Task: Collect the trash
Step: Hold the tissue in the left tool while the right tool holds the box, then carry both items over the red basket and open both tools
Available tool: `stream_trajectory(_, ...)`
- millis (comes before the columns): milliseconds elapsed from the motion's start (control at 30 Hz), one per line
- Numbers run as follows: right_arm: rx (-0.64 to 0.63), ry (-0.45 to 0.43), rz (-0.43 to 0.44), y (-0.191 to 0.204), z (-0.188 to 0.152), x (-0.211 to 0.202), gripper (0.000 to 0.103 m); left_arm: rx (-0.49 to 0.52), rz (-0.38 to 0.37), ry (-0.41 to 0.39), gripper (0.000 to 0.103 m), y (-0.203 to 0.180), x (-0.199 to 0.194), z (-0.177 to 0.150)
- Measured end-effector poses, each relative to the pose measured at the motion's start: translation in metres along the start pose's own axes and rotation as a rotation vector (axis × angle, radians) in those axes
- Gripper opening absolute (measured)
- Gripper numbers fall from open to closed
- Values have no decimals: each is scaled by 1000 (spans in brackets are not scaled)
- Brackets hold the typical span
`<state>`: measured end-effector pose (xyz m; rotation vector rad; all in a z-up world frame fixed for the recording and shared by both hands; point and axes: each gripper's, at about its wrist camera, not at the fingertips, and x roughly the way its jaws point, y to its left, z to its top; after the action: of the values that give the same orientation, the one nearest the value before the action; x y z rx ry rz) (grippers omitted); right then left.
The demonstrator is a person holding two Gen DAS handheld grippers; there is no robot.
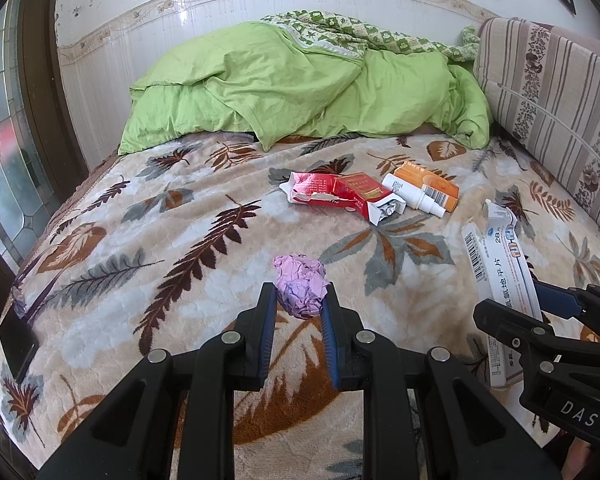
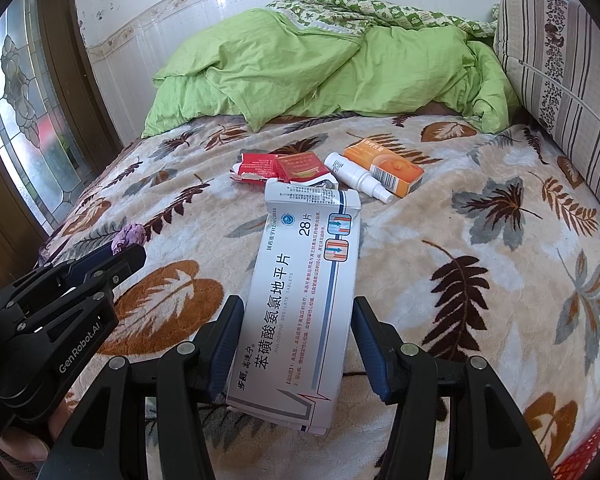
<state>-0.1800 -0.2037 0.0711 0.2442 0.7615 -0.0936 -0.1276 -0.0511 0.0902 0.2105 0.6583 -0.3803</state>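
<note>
My left gripper is shut on a crumpled purple paper ball just above the leaf-patterned blanket. My right gripper is shut on a long white medicine box and holds it above the bed. The box also shows at the right of the left wrist view. Further up the bed lie a torn red carton, a white spray bottle and an orange box. The same three show in the right wrist view: carton, bottle, orange box.
A green duvet is heaped at the head of the bed. A striped cushion lines the right side. A dark phone lies at the bed's left edge. A stained-glass door stands at the left.
</note>
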Motion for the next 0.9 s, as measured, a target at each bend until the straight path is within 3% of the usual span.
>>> stream_trajectory(233,16,-6,3,-3,2,-4,59,-26,-70,17,21,-3,-5,0)
stream_trajectory(500,150,-57,70,-31,3,-48,59,19,-283,14,21,-24,-21,0)
stream_trajectory(700,219,-92,78,-62,-17,-106,59,114,-472,2,21,-72,-57,0)
stream_trajectory(900,308,-138,-69,-127,-54,-176,59,192,-593,42,21,-140,-84,0)
